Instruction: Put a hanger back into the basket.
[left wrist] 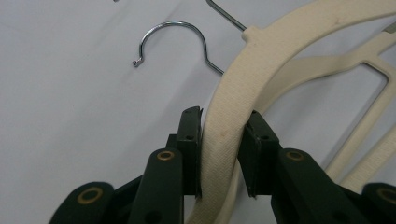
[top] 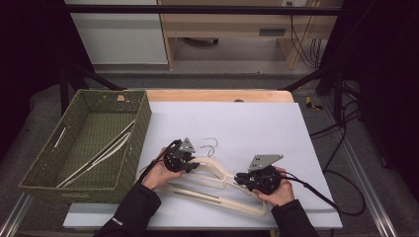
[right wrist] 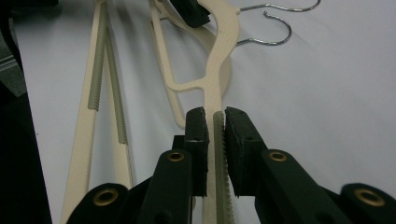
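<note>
Cream hanger (top: 217, 173) near me on the white table (top: 276, 128) now sits pinched in both my left gripper (left wrist: 224, 140) and right gripper (right wrist: 215, 140), one hanger already in the basket (top: 133, 143) far left, another waiting underneath

High view overhead facing forward, tool views close, all sharing cream hangers (top: 217, 185)

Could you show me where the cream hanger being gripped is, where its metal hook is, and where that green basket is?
cream hanger (left wrist: 224, 121): left gripper view, on the curved arm between the jaws.
metal hook (left wrist: 175, 25): left gripper view, on the top of the chrome curve.
green basket (top: 141, 123): high view, on the woven right wall.
</note>
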`<state>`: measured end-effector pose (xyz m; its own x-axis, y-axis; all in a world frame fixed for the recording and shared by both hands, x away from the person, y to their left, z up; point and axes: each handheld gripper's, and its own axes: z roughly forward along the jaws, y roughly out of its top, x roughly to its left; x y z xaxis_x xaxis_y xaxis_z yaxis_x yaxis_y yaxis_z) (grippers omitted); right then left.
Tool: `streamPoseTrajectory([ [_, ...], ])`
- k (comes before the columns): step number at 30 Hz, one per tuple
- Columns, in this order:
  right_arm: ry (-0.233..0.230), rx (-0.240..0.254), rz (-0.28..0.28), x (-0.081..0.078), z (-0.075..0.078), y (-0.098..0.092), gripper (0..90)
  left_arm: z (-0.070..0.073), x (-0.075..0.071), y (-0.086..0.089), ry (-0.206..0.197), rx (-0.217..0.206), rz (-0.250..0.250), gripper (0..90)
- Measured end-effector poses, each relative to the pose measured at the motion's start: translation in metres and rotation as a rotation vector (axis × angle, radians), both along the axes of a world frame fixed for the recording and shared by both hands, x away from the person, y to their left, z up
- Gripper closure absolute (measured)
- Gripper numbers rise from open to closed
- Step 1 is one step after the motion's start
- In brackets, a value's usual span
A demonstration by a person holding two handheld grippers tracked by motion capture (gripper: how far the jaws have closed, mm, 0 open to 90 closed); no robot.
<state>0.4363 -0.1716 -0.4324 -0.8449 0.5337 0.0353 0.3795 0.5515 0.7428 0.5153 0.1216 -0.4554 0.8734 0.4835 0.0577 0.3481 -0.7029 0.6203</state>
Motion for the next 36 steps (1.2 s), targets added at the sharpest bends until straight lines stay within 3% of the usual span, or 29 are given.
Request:
streamPoseTrajectory([
  [7, 0.003, -0.011, 0.008, 0.000, -0.005, 0.001, 79.9, 0.011, -0.013, 0.003, -0.069, 0.019, -0.013, 72.7],
  [13, 0.025, 0.014, -0.009, 0.002, -0.011, 0.000, 79.3, 0.019, -0.027, 0.006, -0.120, 0.026, -0.024, 73.7],
  [15, 0.022, 0.022, -0.002, 0.002, -0.009, -0.001, 76.2, 0.021, -0.030, 0.007, -0.128, 0.026, -0.030, 74.3],
  [17, 0.019, 0.058, -0.012, 0.004, -0.007, -0.001, 62.7, 0.022, -0.033, 0.007, -0.140, 0.024, -0.029, 74.7],
  [19, 0.017, 0.106, -0.021, 0.005, -0.005, 0.000, 54.2, 0.024, -0.037, 0.007, -0.163, 0.027, -0.036, 74.8],
  [21, -0.008, 0.121, -0.030, 0.007, 0.001, 0.004, 48.1, 0.024, -0.039, 0.007, -0.160, 0.022, -0.037, 74.9],
  [24, -0.031, 0.133, -0.040, 0.010, 0.008, 0.010, 45.6, 0.024, -0.042, 0.007, -0.168, 0.024, -0.038, 74.8],
  [25, -0.037, 0.142, -0.040, 0.015, 0.013, 0.020, 44.5, 0.024, -0.043, 0.007, -0.175, 0.019, -0.038, 74.9],
  [30, -0.014, 0.115, -0.023, 0.026, 0.013, 0.045, 50.8, 0.024, -0.046, 0.008, -0.178, 0.008, -0.042, 74.8],
  [31, 0.008, 0.100, -0.017, 0.029, 0.009, 0.054, 53.2, 0.023, -0.046, 0.008, -0.175, 0.006, -0.043, 74.8],
  [36, 0.051, 0.093, -0.029, 0.035, 0.002, 0.059, 63.3, 0.023, -0.048, 0.006, -0.167, 0.001, -0.053, 74.7],
])
